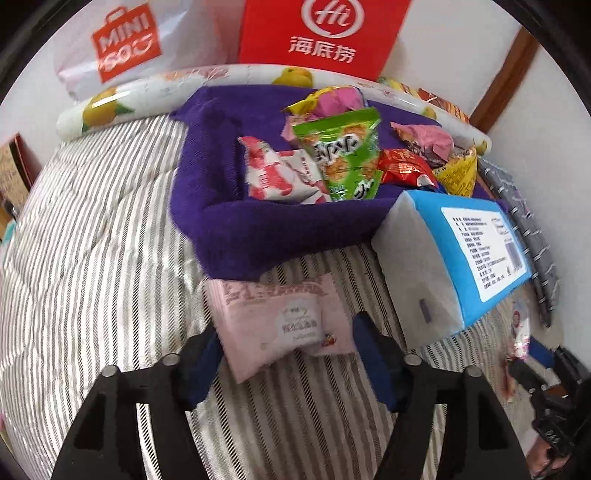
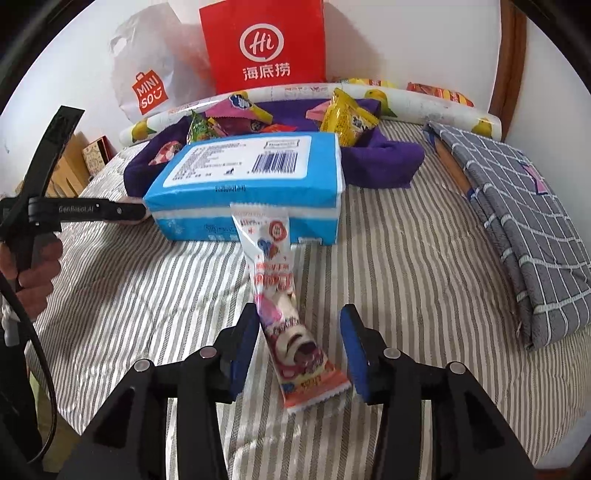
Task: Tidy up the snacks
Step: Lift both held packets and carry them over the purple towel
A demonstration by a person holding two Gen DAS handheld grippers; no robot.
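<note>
- Right gripper [image 2: 300,349] was spread wide with the long snack packet [image 2: 284,306] lying between its jaws on the striped bedding [image 2: 406,258], long axis running away toward the blue tissue pack [image 2: 251,173].
- Packet hugged the left pad [image 2: 245,350]; gap on the right.
- Left gripper [image 1: 284,360] also gaped, straddling a pink packet [image 1: 280,321].
- Purple basket [image 1: 221,221] with the snacks sat just beyond, so pretty sure either hand had a short trip.

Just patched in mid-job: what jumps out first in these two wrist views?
The purple cloth heaped with bright snack packets, mid-bed, below the red Haidilao bag at the wall. In front lies the blue tissue pack. Each open gripper frames a packet: left gripper the pink packet, right gripper the long cake-roll packet.
</note>
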